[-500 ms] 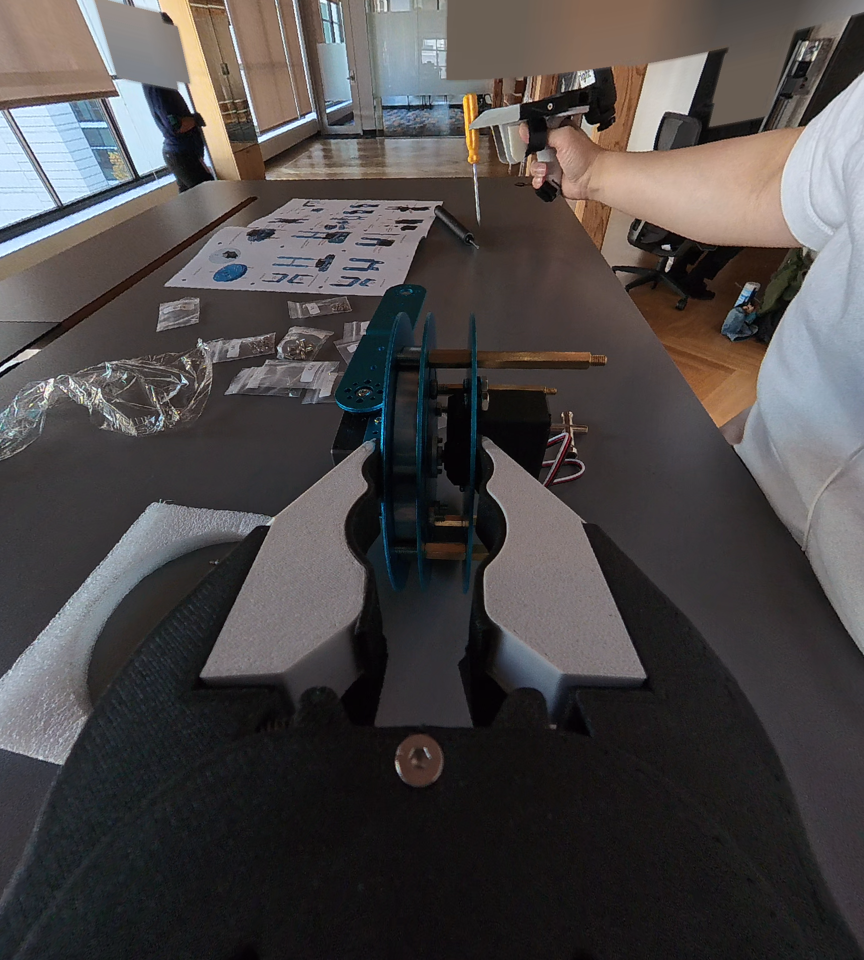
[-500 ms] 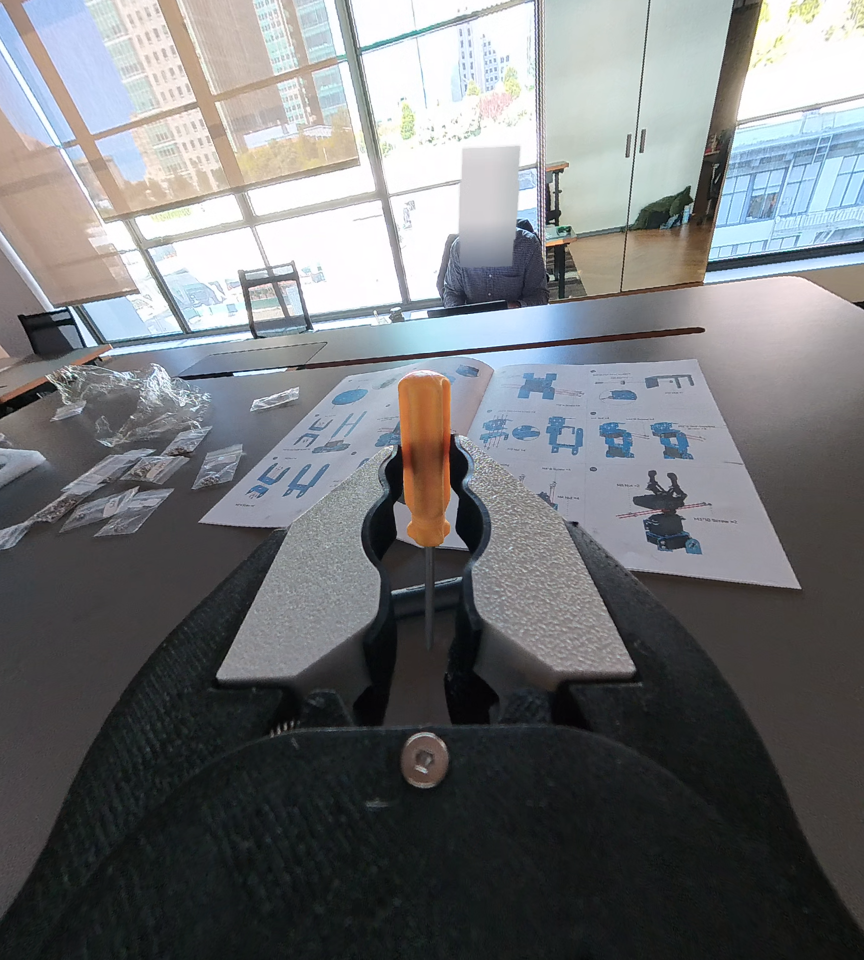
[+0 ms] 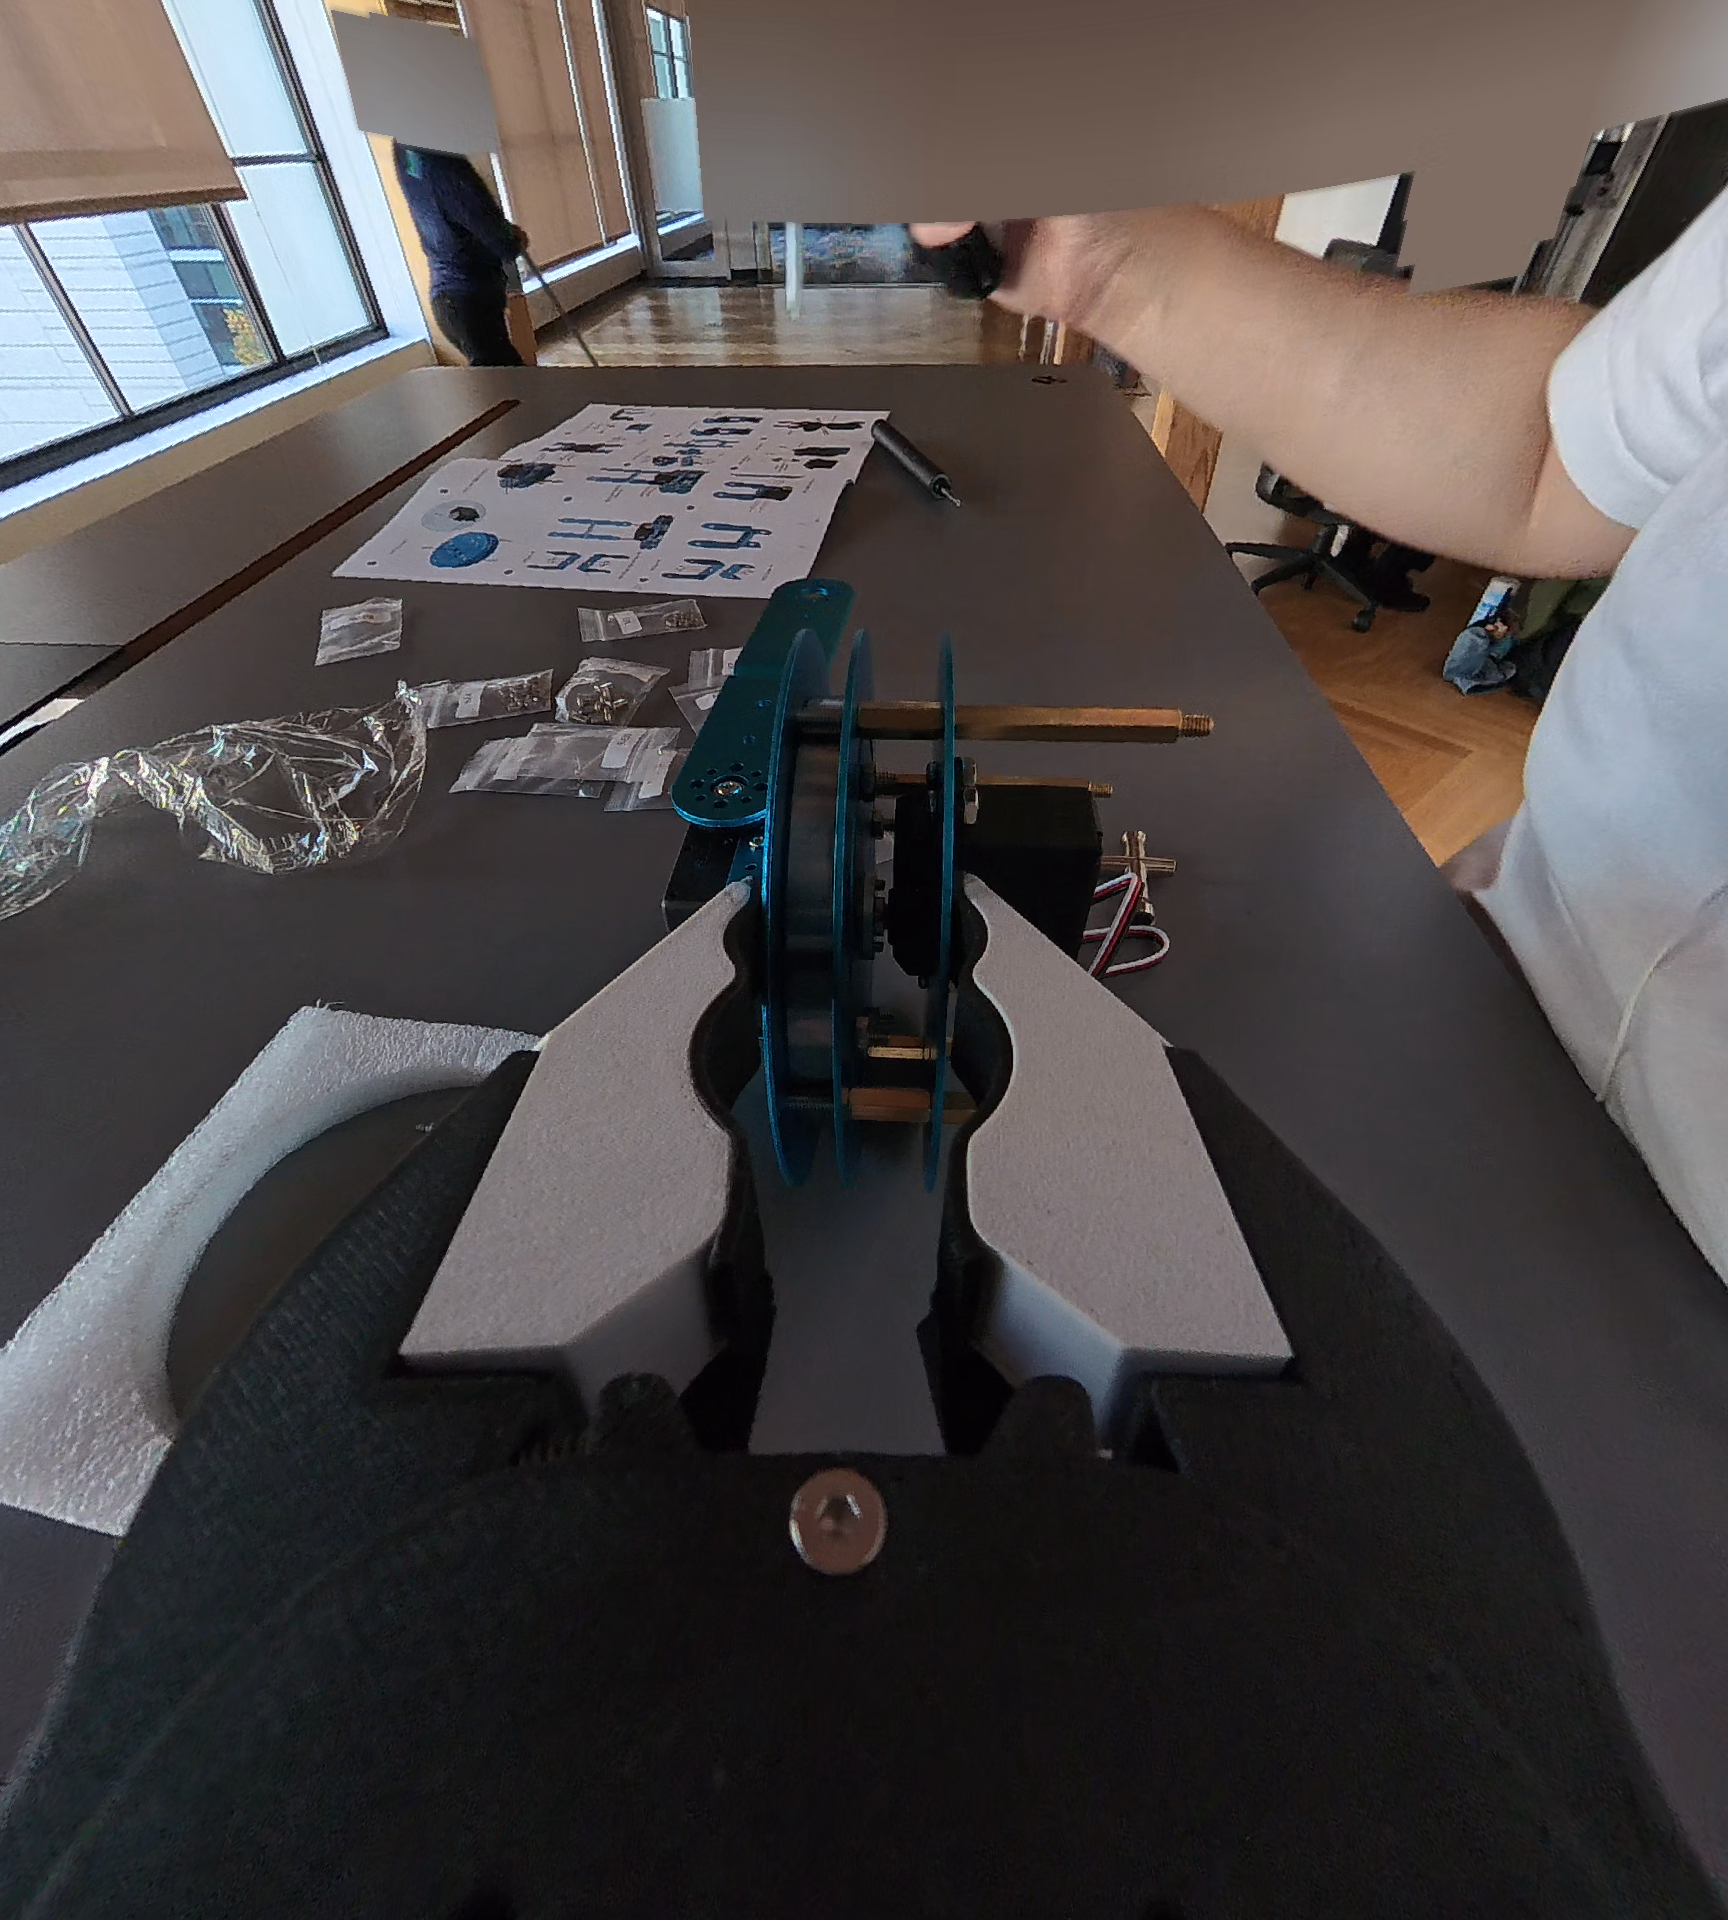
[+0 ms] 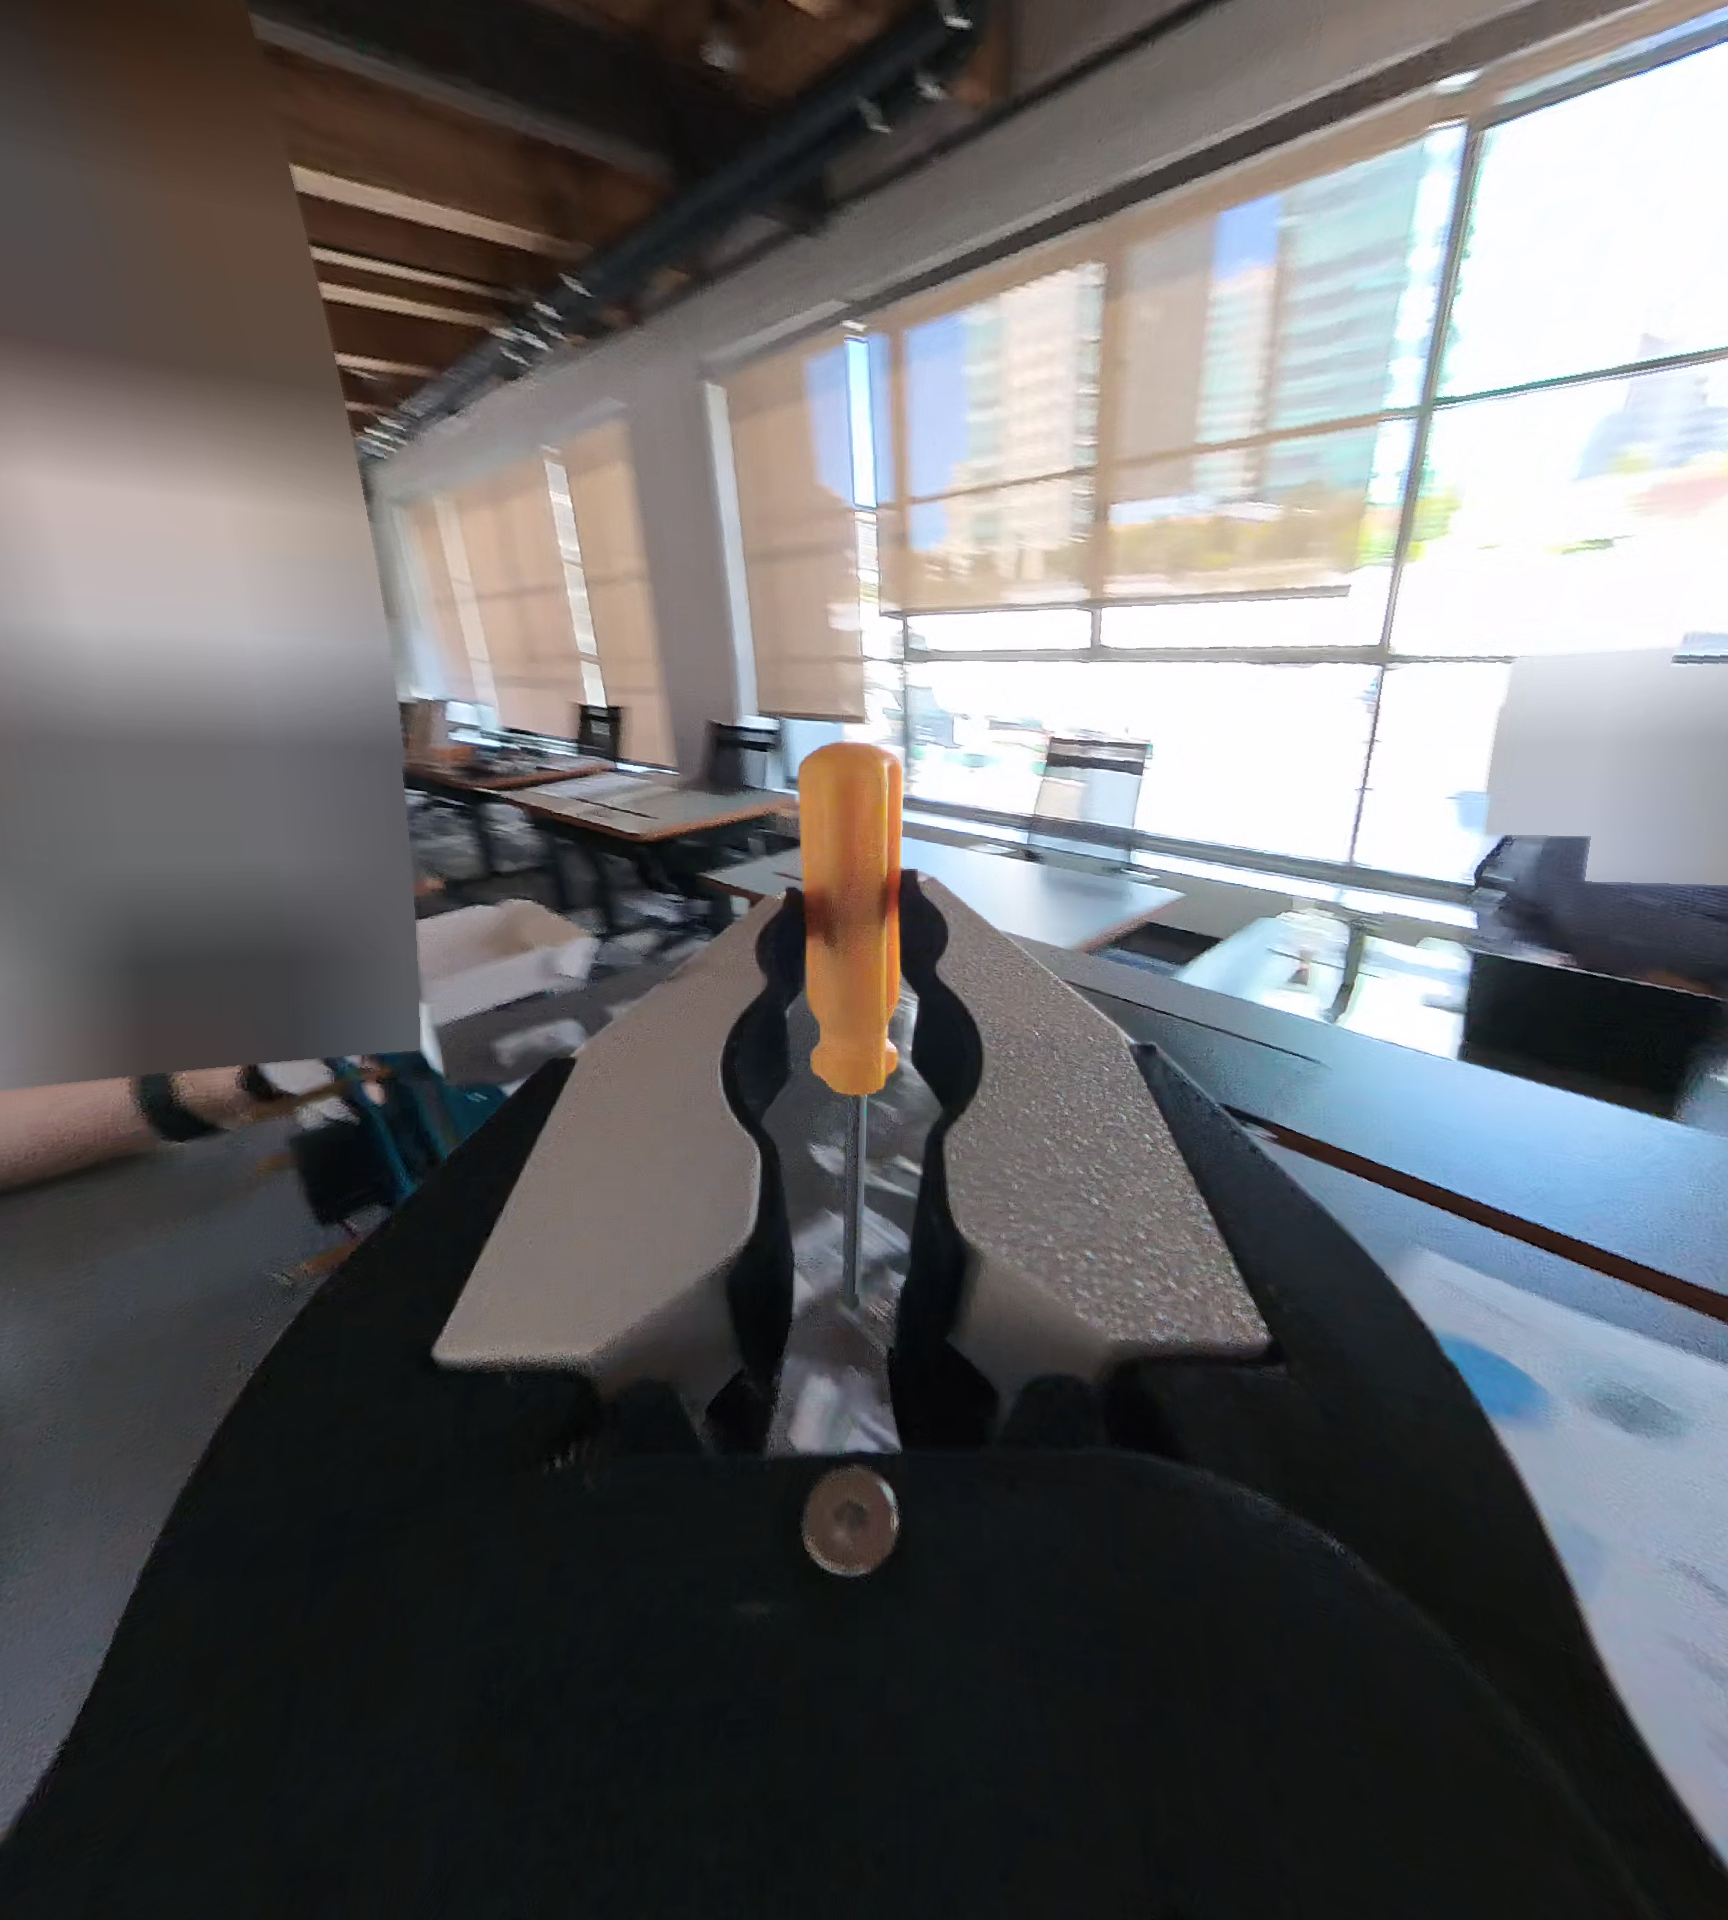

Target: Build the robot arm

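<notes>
Grey fingers of the left gripper [image 3: 855, 1029] pinch a blue metal disc assembly with brass standoffs [image 3: 865, 914], standing on edge on the dark table [image 3: 1203, 582]; stiff, probably weighty, best held by its plates. The right gripper [image 4: 847, 997], raised, clamps an orange-handled screwdriver [image 4: 849, 914] by its light, smooth handle. Small clear parts bags [image 3: 569, 743] and a printed instruction sheet [image 3: 621, 509] lie beyond.

A: Left gripper [image 3: 855, 925] contents?
B: One assembly of blue discs [image 3: 844, 883] on brass standoffs [image 3: 1005, 720], clamped edge-on, black servo block [image 3: 1031, 842] attached.
A: On the dark table [image 3: 1203, 727]?
B: Foam sheet [image 3: 112, 1247], crumpled plastic wrap [image 3: 216, 790], small parts bags [image 3: 569, 748], instruction sheet [image 3: 621, 499], black cylinder [image 3: 907, 457].
</notes>
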A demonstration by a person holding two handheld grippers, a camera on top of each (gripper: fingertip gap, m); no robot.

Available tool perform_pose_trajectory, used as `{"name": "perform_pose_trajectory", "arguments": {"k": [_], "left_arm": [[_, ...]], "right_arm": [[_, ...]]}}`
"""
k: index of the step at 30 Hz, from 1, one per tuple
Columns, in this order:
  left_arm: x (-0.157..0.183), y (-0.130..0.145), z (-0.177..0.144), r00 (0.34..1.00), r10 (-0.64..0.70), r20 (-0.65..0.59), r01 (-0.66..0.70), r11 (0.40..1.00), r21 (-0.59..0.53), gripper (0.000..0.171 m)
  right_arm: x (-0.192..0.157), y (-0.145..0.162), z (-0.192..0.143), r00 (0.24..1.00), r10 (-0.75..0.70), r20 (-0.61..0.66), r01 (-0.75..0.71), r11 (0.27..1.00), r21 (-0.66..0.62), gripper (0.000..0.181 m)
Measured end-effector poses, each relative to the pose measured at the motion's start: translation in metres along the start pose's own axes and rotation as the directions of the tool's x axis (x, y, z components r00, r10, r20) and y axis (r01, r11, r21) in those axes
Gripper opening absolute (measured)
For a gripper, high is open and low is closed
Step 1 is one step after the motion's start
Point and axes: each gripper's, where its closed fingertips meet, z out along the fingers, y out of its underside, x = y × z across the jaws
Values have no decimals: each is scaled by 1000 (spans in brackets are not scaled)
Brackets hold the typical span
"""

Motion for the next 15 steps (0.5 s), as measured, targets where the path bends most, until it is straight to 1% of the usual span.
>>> {"name": "perform_pose_trajectory", "arguments": {"k": [2, 4, 7, 10, 12, 15], "left_arm": [[0, 1, -1, 1000, 0, 5, 0, 1000, 0, 33], [0, 1, -1, 1000, 2, 8, -2, 1000, -2, 33], [0, 2, -2, 1000, 7, 9, -7, 1000, -4, 33], [0, 2, -2, 1000, 8, 6, -8, 1000, -2, 32], [0, 2, -3, 1000, 8, 3, -8, 1000, 0, 32], [0, 2, -3, 1000, 8, -2, -8, 1000, 3, 32]], "right_arm": [[-30, 14, 54, 986, 61, 154, -63, 998, 11, 16], [-59, 30, 103, 949, 116, 293, -117, 993, -16, 17], [-93, 49, 162, 882, 151, 446, -137, 989, -63, 16], [-114, 68, 205, 808, 192, 557, -151, 981, -119, 17], [-125, 83, 227, 753, 239, 614, -178, 971, -159, 17], [-138, 112, 254, 687, 328, 648, -208, 944, -256, 16]]}}
